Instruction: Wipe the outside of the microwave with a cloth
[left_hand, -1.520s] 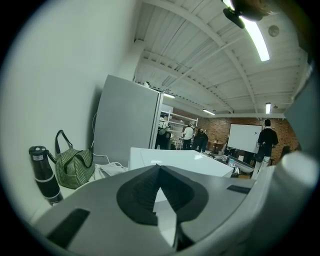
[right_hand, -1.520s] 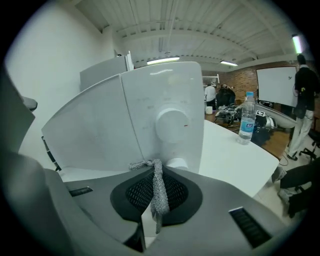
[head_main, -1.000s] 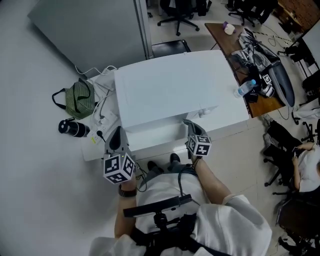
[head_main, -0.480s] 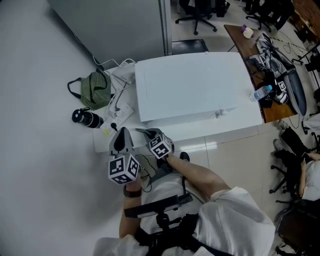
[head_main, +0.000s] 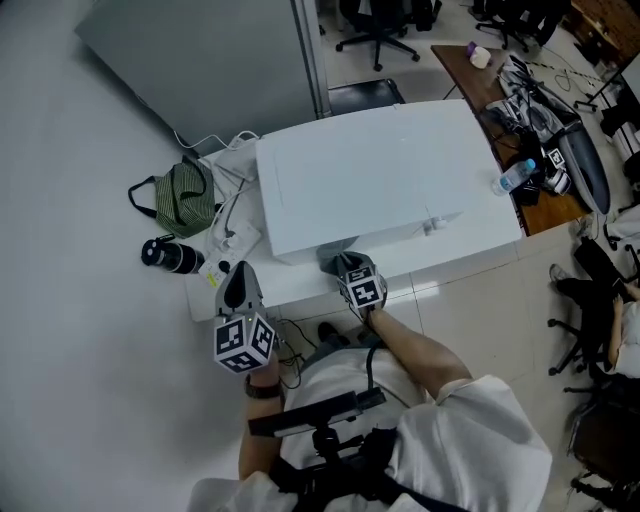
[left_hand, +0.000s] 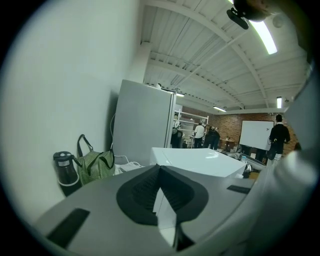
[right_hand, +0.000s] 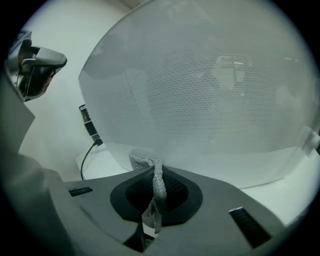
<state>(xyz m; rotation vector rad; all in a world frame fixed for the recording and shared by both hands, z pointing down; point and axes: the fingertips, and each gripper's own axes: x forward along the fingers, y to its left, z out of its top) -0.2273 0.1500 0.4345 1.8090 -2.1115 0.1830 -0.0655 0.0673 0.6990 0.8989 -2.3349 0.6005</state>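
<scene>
The white microwave (head_main: 370, 175) stands on a low white table (head_main: 225, 295). My right gripper (head_main: 338, 258) is at the middle of its front face, shut on a grey cloth (head_main: 333, 249). In the right gripper view the cloth (right_hand: 156, 187) is pinched between the jaws of that gripper (right_hand: 152, 172), and its tip lies against the mesh-patterned door (right_hand: 200, 90). My left gripper (head_main: 236, 277) hovers over the table's front left corner, shut on nothing. In the left gripper view this gripper (left_hand: 160, 170) looks past the microwave (left_hand: 200, 161) from the left.
A green striped bag (head_main: 185, 197), a black flask (head_main: 165, 256) and a power strip with cables (head_main: 228, 236) lie left of the microwave. A grey cabinet (head_main: 220, 60) stands behind. To the right are a water bottle (head_main: 515, 176) and a cluttered brown desk (head_main: 520, 90).
My right gripper, with the cloth, swept from the right part of the microwave's front to its left end, then came back to the middle. The left gripper stayed at the table's left corner.
</scene>
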